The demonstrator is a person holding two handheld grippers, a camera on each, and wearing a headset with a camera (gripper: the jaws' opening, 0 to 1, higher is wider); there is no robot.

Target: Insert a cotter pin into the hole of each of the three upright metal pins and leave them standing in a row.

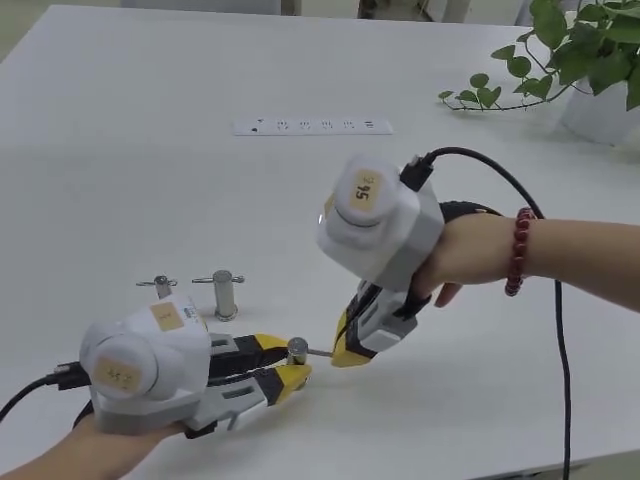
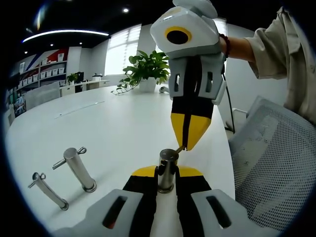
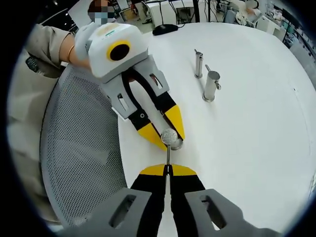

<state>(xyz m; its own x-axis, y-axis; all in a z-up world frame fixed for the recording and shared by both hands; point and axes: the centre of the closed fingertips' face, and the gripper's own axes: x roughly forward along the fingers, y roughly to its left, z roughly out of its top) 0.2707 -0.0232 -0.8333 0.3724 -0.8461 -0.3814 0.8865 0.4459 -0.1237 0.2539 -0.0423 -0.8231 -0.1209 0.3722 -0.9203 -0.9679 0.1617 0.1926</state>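
- One stubby silver metal pin point(image 1: 297, 348) is nearest you, upright on the white tabletop point(image 1: 300, 200). Your left gripper point(image 1: 295, 360) has its yellow-tipped jaws clamped on the lower shaft. It looks like solid steel, stiff and slick, so I'd guess it'll twist if you ease off. Gripping low leaves the head hole free.
- One thin wire cotter pin point(image 3: 168, 157) is pinched by its tail in your right gripper point(image 3: 168, 170), with the tip at the pin's head. Can't tell if it's in the hole yet. It's probably light and bendy, so push straight along it.
- Two more pins stand just beyond, near each other: the nearer finished pin point(image 1: 225, 293) and the farther finished pin point(image 1: 162, 287). Each has a cotter through it.
- Tally: three pins, three cotters.
- Way back there's one white power strip point(image 1: 312, 126) and one leafy green potted plant point(image 1: 580, 50).
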